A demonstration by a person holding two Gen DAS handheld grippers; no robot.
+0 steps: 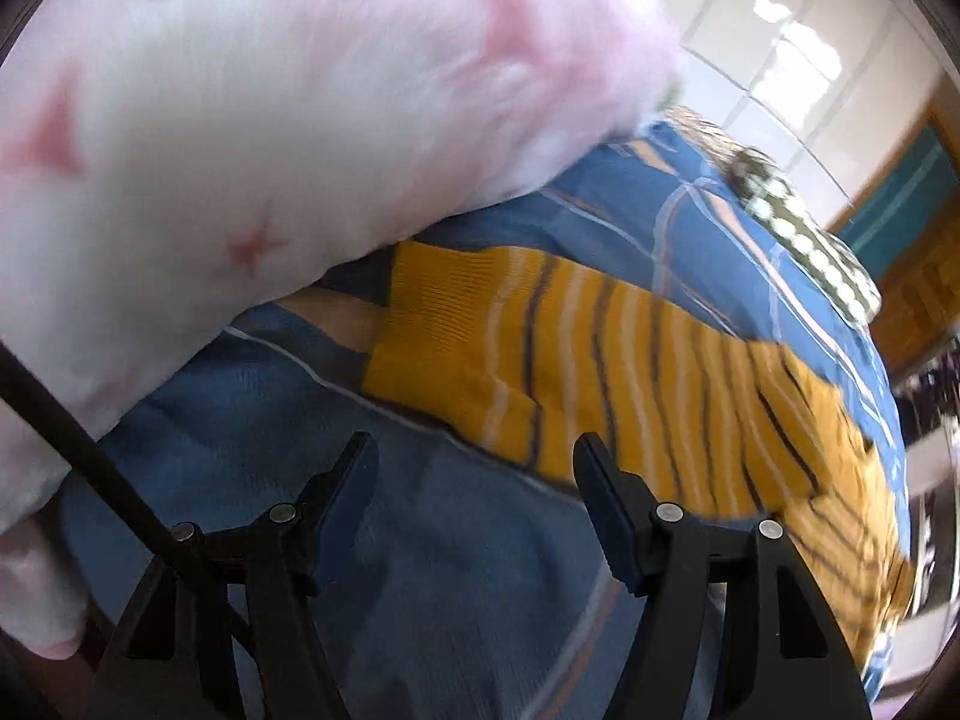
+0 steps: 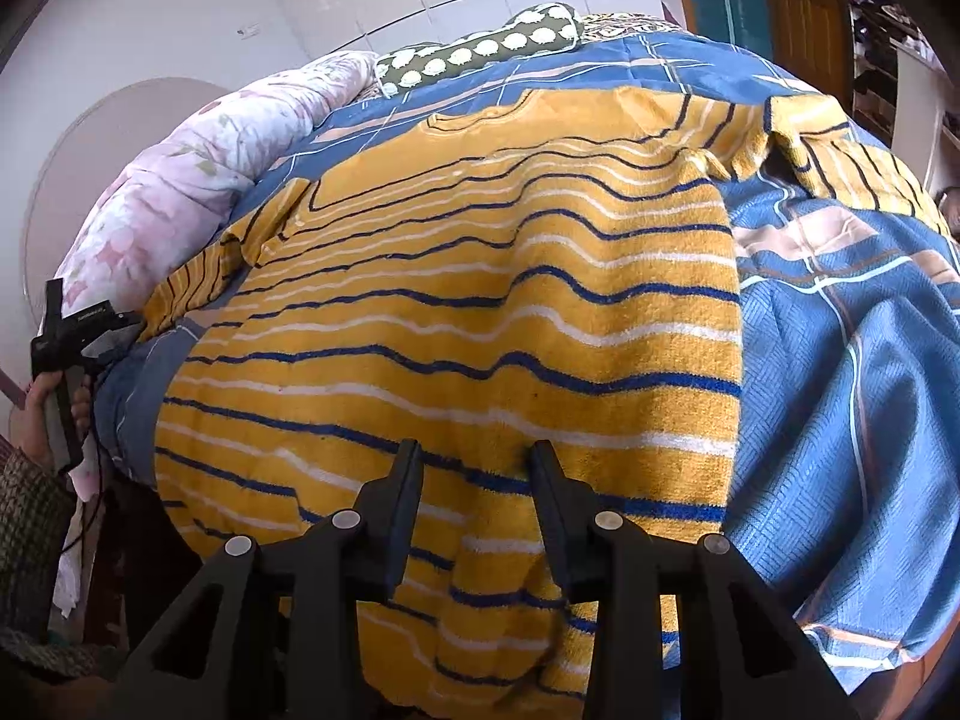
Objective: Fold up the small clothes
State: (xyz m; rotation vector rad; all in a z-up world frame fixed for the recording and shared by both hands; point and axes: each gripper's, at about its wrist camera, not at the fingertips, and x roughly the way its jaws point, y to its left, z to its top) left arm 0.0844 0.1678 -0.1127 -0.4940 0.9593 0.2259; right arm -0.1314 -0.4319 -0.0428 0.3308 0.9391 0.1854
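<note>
The left gripper (image 1: 474,450) hovers with its jaws spread apart and nothing between them, over bare blue patterned bedsheet (image 1: 420,540). Just ahead of its fingertips lies the ribbed cuff end of the yellow striped sweater (image 1: 600,372), a sleeve running away to the right along the sheet. A pink-and-white quilt (image 1: 270,120) looms close on the left, its lower edge overhanging the sleeve's end.

The right gripper (image 2: 474,450) also has its jaws parted, empty, poised above the sweater's (image 2: 480,300) lower body near the hem, which drapes over the mattress edge. The sweater lies spread flat across the bedsheet (image 2: 840,360), with bare sheet to its right. The quilt (image 2: 198,180) borders the left side, and a dotted pillow (image 2: 480,54) sits at the far edge.
</note>
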